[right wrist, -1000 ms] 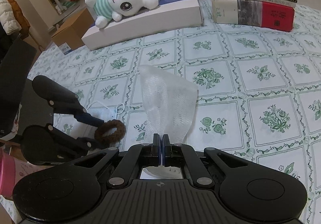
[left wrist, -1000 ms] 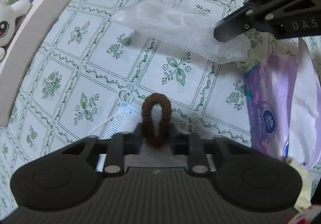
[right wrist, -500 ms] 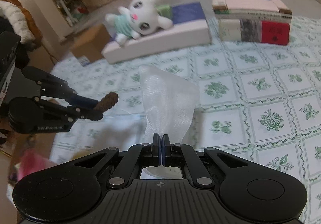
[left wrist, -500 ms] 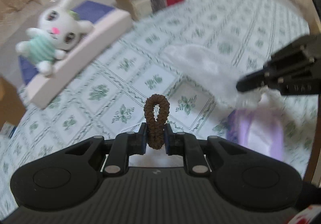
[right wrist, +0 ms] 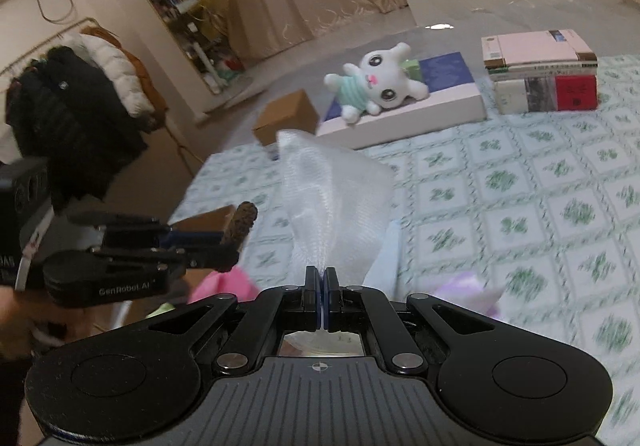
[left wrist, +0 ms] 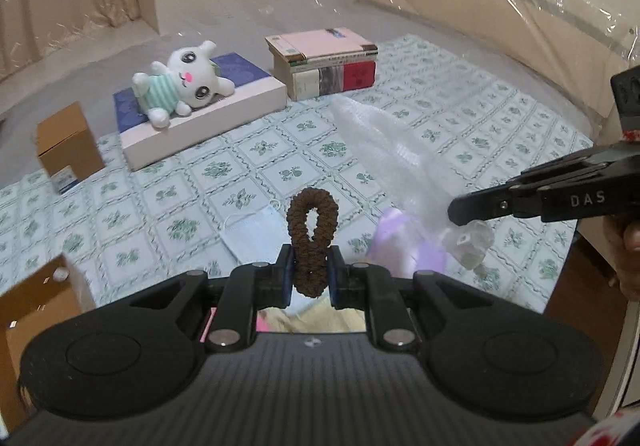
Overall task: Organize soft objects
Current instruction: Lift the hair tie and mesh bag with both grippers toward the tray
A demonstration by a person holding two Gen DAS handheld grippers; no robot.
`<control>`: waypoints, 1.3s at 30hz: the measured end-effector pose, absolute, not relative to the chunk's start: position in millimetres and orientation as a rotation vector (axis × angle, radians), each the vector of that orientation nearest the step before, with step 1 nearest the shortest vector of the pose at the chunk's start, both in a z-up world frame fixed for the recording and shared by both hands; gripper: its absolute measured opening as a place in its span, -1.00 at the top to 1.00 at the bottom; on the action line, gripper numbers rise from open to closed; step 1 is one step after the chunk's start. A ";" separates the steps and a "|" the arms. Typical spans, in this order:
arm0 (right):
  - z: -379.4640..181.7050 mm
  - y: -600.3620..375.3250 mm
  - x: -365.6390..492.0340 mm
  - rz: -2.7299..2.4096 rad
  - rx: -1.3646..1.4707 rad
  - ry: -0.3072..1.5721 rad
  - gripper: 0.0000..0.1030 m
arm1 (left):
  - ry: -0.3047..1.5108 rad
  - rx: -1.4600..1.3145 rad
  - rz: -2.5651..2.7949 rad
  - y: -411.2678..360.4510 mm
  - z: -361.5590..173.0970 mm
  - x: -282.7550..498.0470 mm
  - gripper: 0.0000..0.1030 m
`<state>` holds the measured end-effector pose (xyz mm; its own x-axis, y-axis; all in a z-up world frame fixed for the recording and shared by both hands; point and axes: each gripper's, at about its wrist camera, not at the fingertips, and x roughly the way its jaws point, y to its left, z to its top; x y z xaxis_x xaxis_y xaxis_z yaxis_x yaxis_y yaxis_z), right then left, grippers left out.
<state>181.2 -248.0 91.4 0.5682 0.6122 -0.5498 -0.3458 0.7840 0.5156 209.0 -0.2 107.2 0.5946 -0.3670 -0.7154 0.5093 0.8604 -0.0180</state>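
"DAS" marks the right gripper (left wrist: 454,212); "GenRobot.AI" the left gripper (right wrist: 230,260).

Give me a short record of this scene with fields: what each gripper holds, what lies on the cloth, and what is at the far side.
left gripper: shut on brown hair tie
right gripper: shut on clear plastic bag
on tablecloth: face mask, purple pack
far side: plush bunny on flat box; book stack
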 end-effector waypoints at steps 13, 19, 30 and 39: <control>67.6 -238.4 86.3 0.613 0.536 0.801 0.98 | 0.724 0.002 -0.400 42.7 88.3 87.4 0.72; 58.0 -219.9 61.3 0.637 0.544 0.829 0.98 | 0.715 -0.057 -0.312 67.9 77.2 52.4 0.72; 56.4 -167.9 41.6 0.697 0.453 0.844 0.98 | 0.733 -0.110 -0.154 106.3 58.3 24.9 0.72; 60.4 -126.2 41.3 0.740 0.370 0.848 0.98 | 0.716 -0.134 -0.101 131.4 56.1 12.3 0.72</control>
